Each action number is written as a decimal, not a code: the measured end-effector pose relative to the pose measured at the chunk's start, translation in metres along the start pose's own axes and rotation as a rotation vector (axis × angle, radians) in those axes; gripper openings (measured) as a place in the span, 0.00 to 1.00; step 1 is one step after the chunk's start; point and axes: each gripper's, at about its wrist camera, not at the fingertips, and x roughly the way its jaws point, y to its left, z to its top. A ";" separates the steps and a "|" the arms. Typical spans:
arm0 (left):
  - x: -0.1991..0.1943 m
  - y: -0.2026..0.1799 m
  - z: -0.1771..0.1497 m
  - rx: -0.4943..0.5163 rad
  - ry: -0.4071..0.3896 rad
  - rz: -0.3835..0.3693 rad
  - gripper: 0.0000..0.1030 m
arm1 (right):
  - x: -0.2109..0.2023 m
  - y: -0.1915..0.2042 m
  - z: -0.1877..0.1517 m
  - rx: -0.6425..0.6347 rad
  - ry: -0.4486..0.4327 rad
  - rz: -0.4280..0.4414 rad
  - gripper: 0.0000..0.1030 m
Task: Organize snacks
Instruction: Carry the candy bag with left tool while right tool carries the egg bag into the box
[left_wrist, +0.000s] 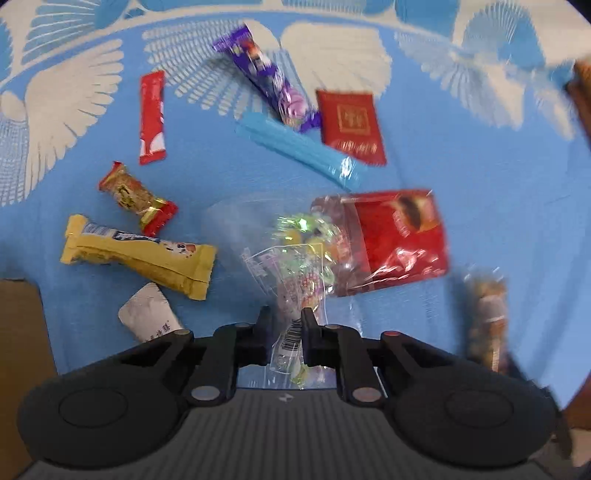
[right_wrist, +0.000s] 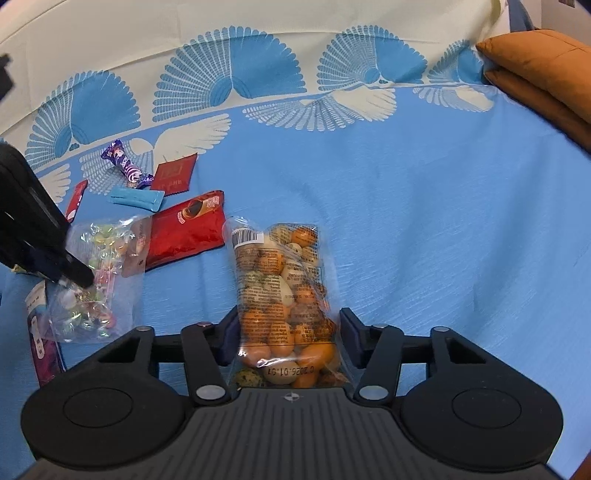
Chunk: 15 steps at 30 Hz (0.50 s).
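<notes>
The left tool (left_wrist: 284, 328) is clamped tight on the near edge of a clear bag of small wrapped candies (left_wrist: 299, 254), the two black fingers (left_wrist: 263, 325) squeezing the crinkled plastic between them right by its barcode. That bag lies on the blue tablecloth (left_wrist: 480, 177) with white fan patterns, and its far end overlaps a shiny red snack pouch (left_wrist: 402, 236). Off to the left sit a yellow snack bar (left_wrist: 140, 256), a small red-and-gold wrapped sweet (left_wrist: 138, 199) just above it, and a thin red stick packet (left_wrist: 151, 116) further back. A white sachet (left_wrist: 149, 314) peeks out beside the tool's left finger. Up the middle, a purple wrapped bar (left_wrist: 264, 75) angles down onto a light blue packet (left_wrist: 299, 149), with a flat dark red packet (left_wrist: 351, 125) just right of them. Over on the right side, the right tool (right_wrist: 288, 336) straddles a clear bag of orange and cream egg-shaped candies (right_wrist: 284, 291), its dark blue pads (right_wrist: 349, 334) standing at either side of the bag; the left pad looks to be against the plastic, while on the right a narrow gap seems to show, so whether it is truly gripping cannot be told. That bag lies lengthwise on the cloth, pointing away from the camera, close beside the red pouch. At the far right corner rests an orange-brown cushion (right_wrist: 543, 70), and the left view blurs toward its right edge.
</notes>
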 end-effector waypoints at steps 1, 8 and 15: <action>-0.008 -0.001 -0.002 0.001 -0.028 -0.008 0.16 | -0.002 -0.001 0.000 0.012 0.002 -0.001 0.55; -0.060 0.003 -0.021 0.030 -0.105 -0.060 0.16 | -0.028 -0.003 0.001 0.080 -0.006 0.015 0.55; -0.142 0.024 -0.074 0.058 -0.224 -0.078 0.16 | -0.088 0.020 0.007 0.073 -0.107 0.070 0.55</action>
